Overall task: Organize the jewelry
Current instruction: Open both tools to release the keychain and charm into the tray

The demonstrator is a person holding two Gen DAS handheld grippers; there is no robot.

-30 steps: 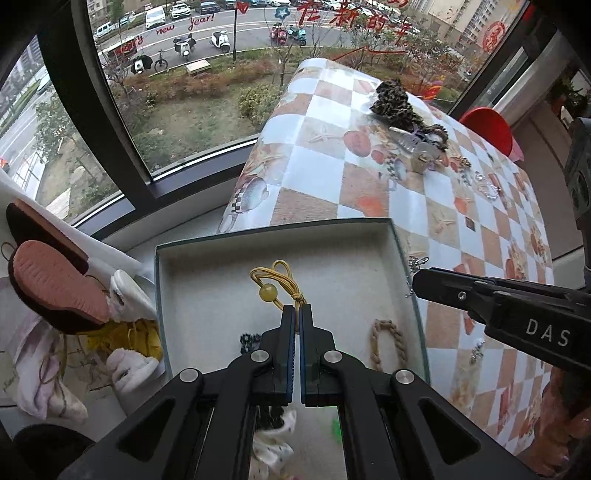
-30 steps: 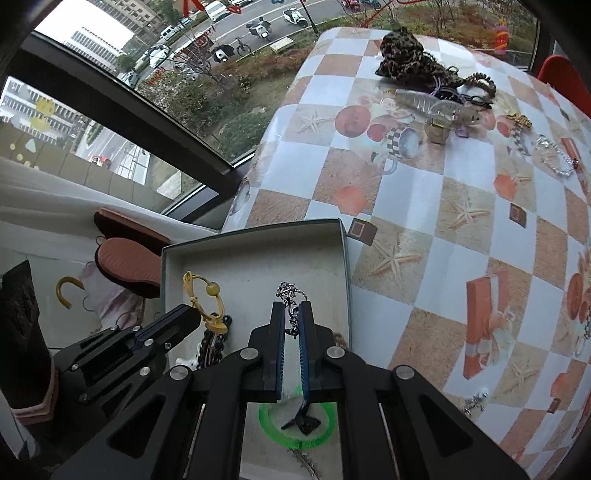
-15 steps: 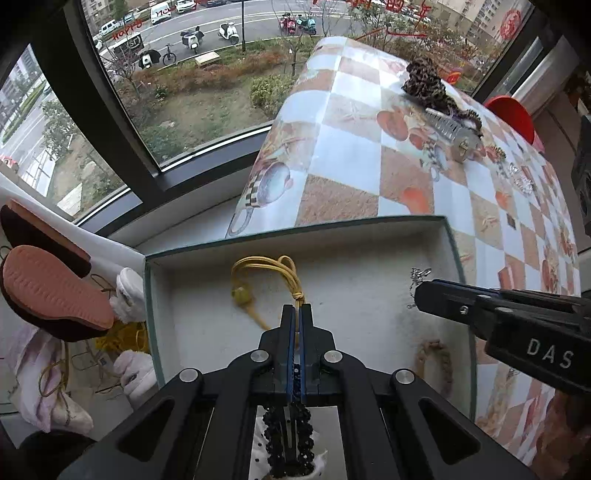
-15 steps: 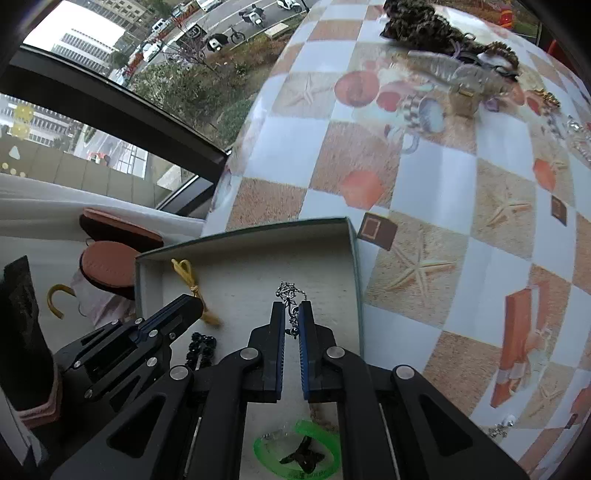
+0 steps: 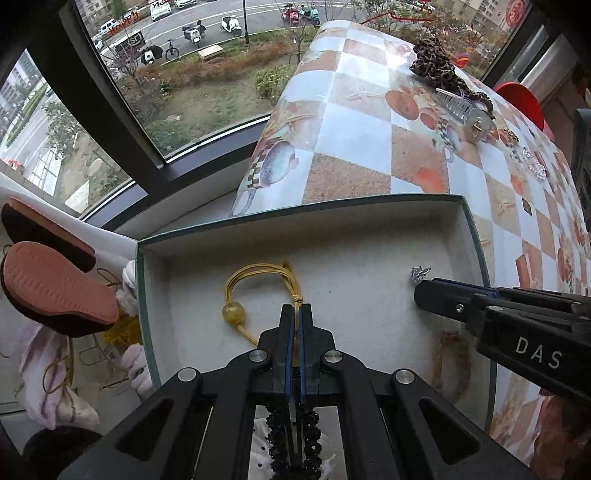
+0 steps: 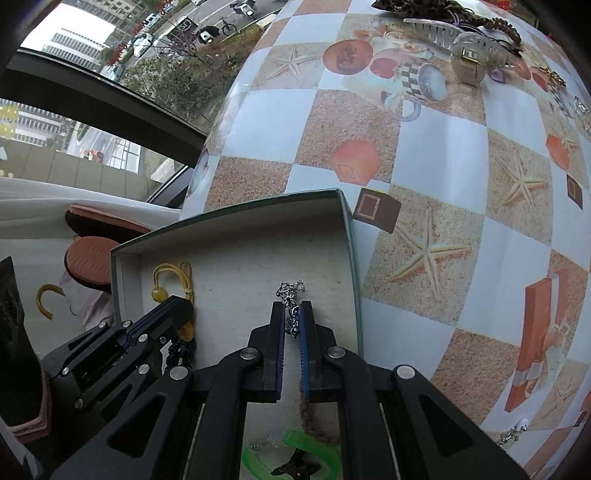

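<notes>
I'm laying two pieces in the box (image 5: 476, 236). My left claw (image 5: 296, 314) pinches the yellow cord (image 5: 258, 273), which sags onto the lining; my right claw (image 6: 291, 314) grips a silver chain (image 6: 290, 290) just above it. Next, I judge, both claws open and lift clear.

White capital letters "DAS" stand on the black side of the right gripper (image 5: 419, 286), seen in the left wrist view. On the window glass (image 5: 122, 22) at the top of that view, red cut-out lettering shows reversed; "New" and "Happy" can be made out. Red decorations at the upper right are too cut off to read.
</notes>
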